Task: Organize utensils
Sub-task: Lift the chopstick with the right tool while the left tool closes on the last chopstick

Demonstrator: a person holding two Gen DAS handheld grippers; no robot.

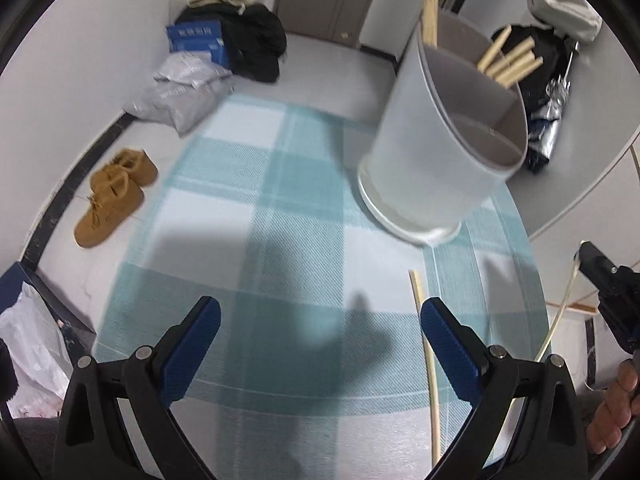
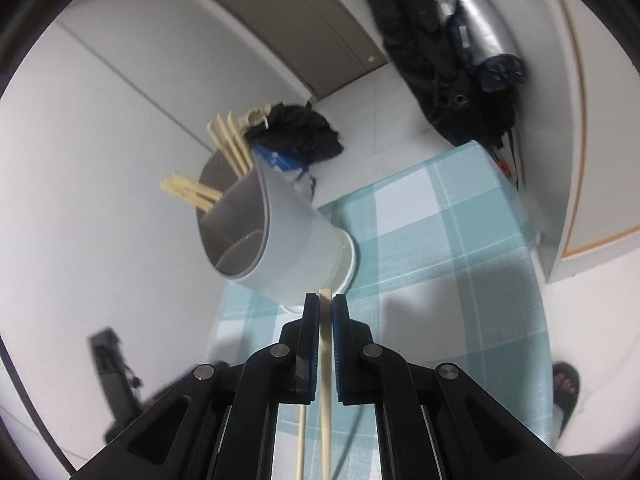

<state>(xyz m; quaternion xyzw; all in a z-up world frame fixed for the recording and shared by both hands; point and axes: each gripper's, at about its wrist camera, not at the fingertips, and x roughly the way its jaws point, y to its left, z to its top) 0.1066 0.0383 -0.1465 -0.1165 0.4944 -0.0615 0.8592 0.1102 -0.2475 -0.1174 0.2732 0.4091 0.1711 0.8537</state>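
1. The right gripper [image 2: 326, 308] is pressed together on one chopstick [image 2: 325, 344]. The stick runs along the gap between the two fingers, and its tip pokes out just past them. A second thin stick [image 2: 301, 436] shows low in the right wrist view, beside the held one. I cannot tell if it is being held too.

2. The left gripper [image 1: 320, 334] has its fingers wide apart with nothing in them. It hangs over the blue checked cloth [image 1: 280, 200].

3. The holder [image 1: 444, 152] is a pale cup with walls inside that split it into parts. It stands on the far right of the cloth. Two bunches of chopsticks [image 1: 508, 62] already lean in its far parts. The near part looks bare.

4. One more loose chopstick [image 1: 430, 364] lies on the cloth, just beside the left gripper's right finger.

5. I think the job now is to drop the held chopstick into the holder. Here is how to do it well:
   - Lift the tip higher than the rim first, so it does not bump the wall.
   - Aim it at a part that already has chopsticks, so like things sit together.
   - Tilt the stick more upright before it goes in.
   - Let go only when the low end is well inside.

6. The holder looks light, so a hard poke could tip it. Go slow. The left gripper could steady it.
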